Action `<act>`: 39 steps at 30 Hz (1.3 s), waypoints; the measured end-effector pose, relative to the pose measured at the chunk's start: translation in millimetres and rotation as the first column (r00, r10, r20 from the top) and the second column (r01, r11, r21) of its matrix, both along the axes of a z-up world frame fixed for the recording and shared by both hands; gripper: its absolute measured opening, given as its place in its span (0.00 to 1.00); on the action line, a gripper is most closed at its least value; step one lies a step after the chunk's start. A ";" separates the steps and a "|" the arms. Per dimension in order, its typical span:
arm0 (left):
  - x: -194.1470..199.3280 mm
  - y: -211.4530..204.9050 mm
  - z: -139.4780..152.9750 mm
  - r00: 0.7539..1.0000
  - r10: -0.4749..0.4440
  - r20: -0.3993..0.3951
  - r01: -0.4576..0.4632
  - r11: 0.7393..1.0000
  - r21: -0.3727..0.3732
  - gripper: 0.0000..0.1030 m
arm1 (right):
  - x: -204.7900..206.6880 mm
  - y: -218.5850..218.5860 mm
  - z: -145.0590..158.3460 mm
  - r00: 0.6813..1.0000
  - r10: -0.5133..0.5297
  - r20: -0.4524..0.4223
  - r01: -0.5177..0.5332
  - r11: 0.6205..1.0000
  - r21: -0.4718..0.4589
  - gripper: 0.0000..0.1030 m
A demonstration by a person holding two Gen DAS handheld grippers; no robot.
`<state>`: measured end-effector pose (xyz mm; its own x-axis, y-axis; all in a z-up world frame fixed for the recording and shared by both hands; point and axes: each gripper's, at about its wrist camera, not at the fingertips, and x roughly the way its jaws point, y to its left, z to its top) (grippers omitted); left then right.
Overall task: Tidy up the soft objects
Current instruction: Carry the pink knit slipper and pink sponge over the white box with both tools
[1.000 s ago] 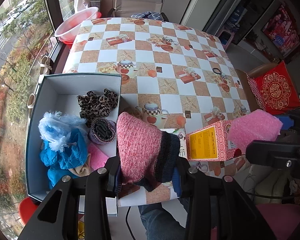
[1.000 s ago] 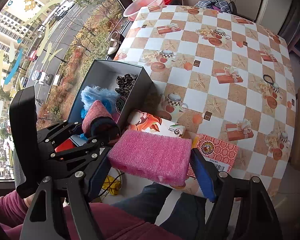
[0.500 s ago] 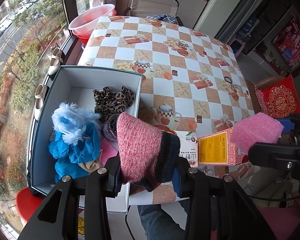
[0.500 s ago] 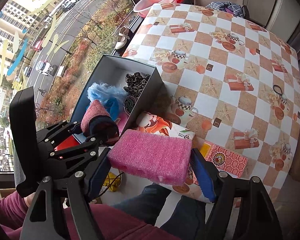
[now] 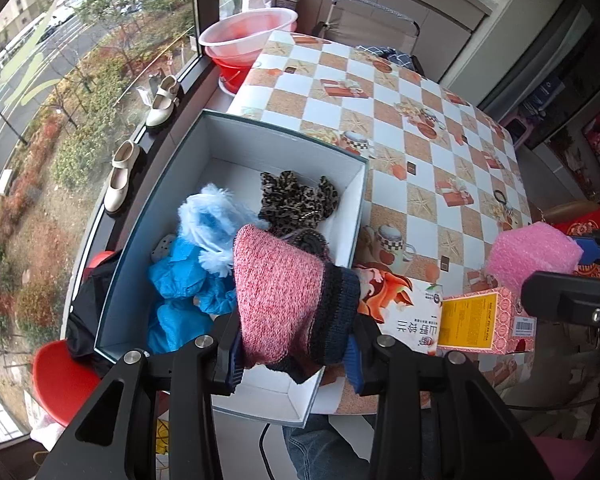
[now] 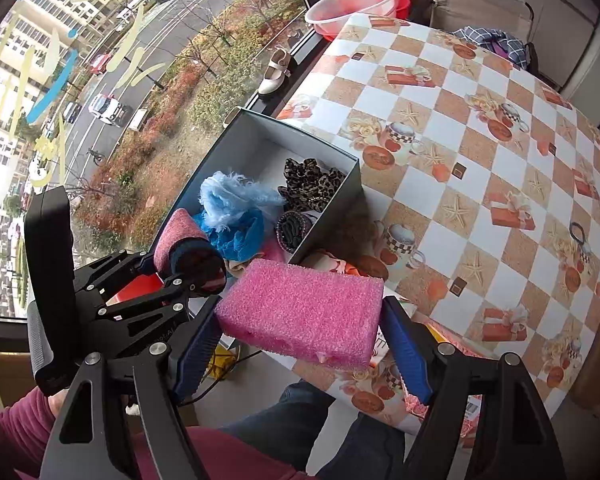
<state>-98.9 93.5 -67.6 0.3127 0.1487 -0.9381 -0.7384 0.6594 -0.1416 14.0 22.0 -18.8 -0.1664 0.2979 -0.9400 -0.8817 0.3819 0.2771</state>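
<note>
Both hands carry something soft, and neither thing is put away yet. The left tongs (image 5: 296,354) are closed partway on a pink knitted sock (image 5: 278,292) with a dark cuff; it hangs above the near end of the open box (image 5: 236,140), over the things already inside. The right tongs (image 6: 300,338) stand wider, their blue pads pressed against the two ends of a pink sponge (image 6: 304,312), held in the air just off the near edge of the counter (image 6: 480,152) — beside the box, not above it.

The sorting looks well along. In the box lie a fluffy light-blue item (image 5: 210,220), a bright blue cloth (image 5: 184,280), a leopard-print scrunchie (image 5: 296,200) and a small dark round pouch (image 6: 294,230), with a bit of pink underneath that is hard to identify. What is left, by my reading, is to drop the sock in, then bring the sponge over and release it too.

Two cardboard cartons — an orange-and-white one (image 5: 404,312) and a pink-and-yellow one (image 5: 484,320) — sit on the counter by the box; they are stiff, so probably not part of the job. A small hair tie (image 6: 578,232) lies well apart on the cloth and may still need collecting.
</note>
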 end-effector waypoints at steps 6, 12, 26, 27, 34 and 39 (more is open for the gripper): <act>-17.7 16.6 -7.2 0.996 0.085 -0.023 -0.085 0.996 0.009 0.41 | -14.2 27.9 -6.2 0.997 0.073 0.009 -0.073 0.997 -0.002 0.77; -26.4 26.2 -15.6 0.990 0.134 -0.037 -0.133 0.991 0.004 0.42 | -23.5 56.5 -10.0 0.992 0.124 0.019 -0.124 0.992 0.008 0.77; -26.9 32.5 -33.7 0.983 0.167 -0.075 -0.169 0.985 -0.022 0.42 | -32.4 89.2 -26.9 0.983 0.178 0.040 -0.178 0.984 -0.020 0.77; -26.7 33.0 -34.7 0.983 0.167 -0.078 -0.169 0.985 -0.024 0.42 | -32.3 90.3 -28.3 0.983 0.180 0.040 -0.179 0.984 -0.023 0.77; -24.2 35.0 -38.5 0.982 0.167 -0.088 -0.170 0.985 -0.029 0.42 | -32.3 97.1 -36.3 0.982 0.185 0.041 -0.184 0.982 -0.038 0.77; -23.2 34.7 -42.1 0.982 0.167 -0.094 -0.170 0.985 -0.032 0.42 | -32.6 100.7 -40.3 0.982 0.187 0.040 -0.185 0.982 -0.043 0.77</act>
